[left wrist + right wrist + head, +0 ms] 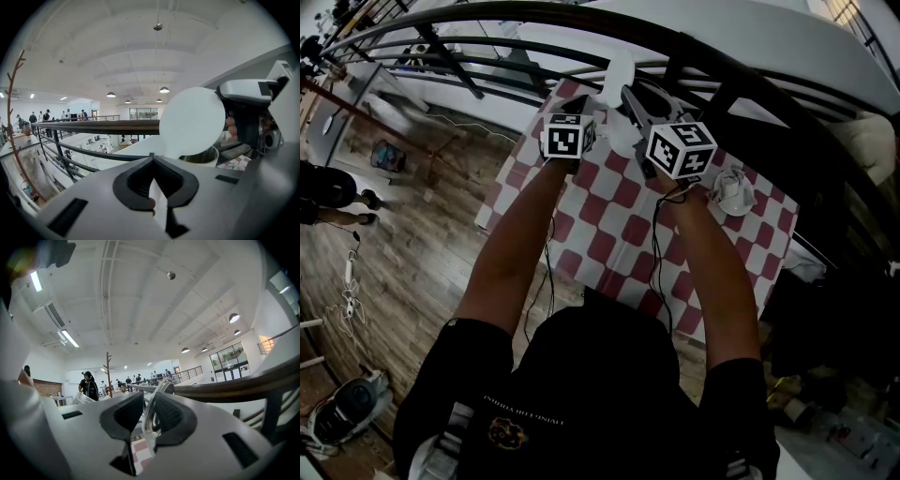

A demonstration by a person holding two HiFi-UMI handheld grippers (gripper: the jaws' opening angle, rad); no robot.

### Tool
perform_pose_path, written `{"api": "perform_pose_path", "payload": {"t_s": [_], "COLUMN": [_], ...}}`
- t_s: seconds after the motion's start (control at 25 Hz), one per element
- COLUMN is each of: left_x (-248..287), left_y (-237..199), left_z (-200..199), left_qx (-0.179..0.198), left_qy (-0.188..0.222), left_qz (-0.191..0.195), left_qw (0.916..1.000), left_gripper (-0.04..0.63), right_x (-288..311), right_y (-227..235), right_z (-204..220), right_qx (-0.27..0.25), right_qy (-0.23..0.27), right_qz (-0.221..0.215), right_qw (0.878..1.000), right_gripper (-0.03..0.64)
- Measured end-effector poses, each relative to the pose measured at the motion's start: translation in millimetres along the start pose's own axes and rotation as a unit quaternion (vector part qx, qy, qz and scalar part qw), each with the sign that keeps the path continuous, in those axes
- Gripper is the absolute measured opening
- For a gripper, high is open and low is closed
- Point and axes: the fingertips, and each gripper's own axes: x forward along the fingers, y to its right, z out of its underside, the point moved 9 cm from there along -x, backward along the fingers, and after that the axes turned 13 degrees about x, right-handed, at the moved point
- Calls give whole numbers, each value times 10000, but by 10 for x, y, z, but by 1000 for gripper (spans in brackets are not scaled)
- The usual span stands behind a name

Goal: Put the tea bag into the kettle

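Right gripper (149, 408) pinching raised lid (192, 122) clear of kettle (202, 157); left gripper (154, 180) nipping white tea bag (158, 206); crumpled wad (734, 190) right on checkered desk (609, 234).

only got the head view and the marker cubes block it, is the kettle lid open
Observer: Yes; the left gripper view shows the round white lid raised off the kettle, metal inside visible.
Operator: what holds it up
Observer: The right gripper; the lid's rim sits edge-on between its fingers.
Operator: left one empty
Observer: No, the left gripper is shut on a thin white part I cannot identify.
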Motion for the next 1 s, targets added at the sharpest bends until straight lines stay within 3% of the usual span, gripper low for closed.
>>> {"api": "perform_pose_path", "payload": {"t_s": [0.32,0.52,0.64,0.8,1.0], "left_x": [-15,-20,-92,-194,-200], "left_y": [-5,-25,54,199,273], "left_z": [-9,-58,-57,51,214], "left_qx": [35,313,505,358,311], "left_qy": [-15,45,140,165,-41], "left_qz": [-6,131,-12,-207,-29], "left_qw": [10000,9994,9986,9990,9995], "left_gripper": [-2,0,0,0,0], "right_x": [-30,-68,-115,-200,-335], "right_y": [-4,44,56,82,136], "right_z": [-25,14,32,93,177], "right_qx": [32,73,80,53,51], "right_qy": [42,31,7,-132,-230], "right_qz": [15,117,168,309,484], "right_qw": [10000,9999,9998,9994,9985], "right_gripper": [86,86,86,86,86]}}
